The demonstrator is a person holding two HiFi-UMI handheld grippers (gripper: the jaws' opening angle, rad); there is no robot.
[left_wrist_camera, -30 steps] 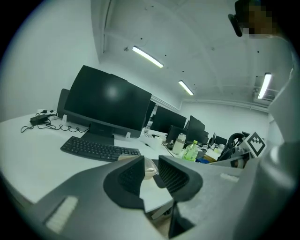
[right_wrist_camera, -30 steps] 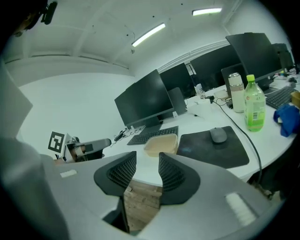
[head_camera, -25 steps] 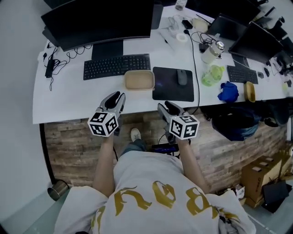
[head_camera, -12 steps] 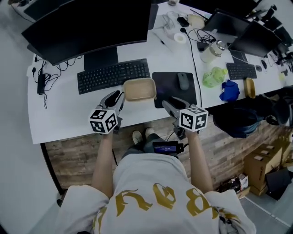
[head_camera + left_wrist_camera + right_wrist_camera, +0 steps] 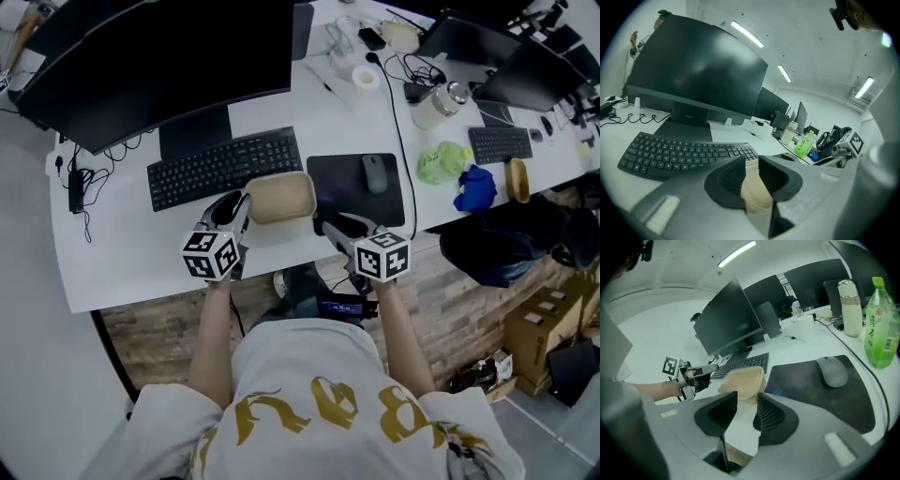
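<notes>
A shallow beige container [image 5: 279,197] lies on the white desk [image 5: 141,253] between a black keyboard [image 5: 225,167] and a dark mouse pad [image 5: 354,187]. My left gripper [image 5: 232,208] hovers just left of it, jaws nearly together with nothing in them. In the left gripper view the container [image 5: 754,197] fills the slit between the left gripper's [image 5: 750,173] jaws. My right gripper [image 5: 328,225] hangs over the desk's front edge, just right of the container [image 5: 740,380]. The right gripper [image 5: 746,411] also has its jaws drawn together and empty.
A large monitor [image 5: 159,56] stands behind the keyboard. A mouse [image 5: 373,172] rests on the pad. Further right stand a green bottle [image 5: 880,324], a white flask [image 5: 849,308], a blue cloth [image 5: 476,187] and cables. A second workstation sits at the far right.
Both grippers have moved forward from in front of the desk to over its front edge, closing in on the beige container from either side. Their jaws have stayed the same.
</notes>
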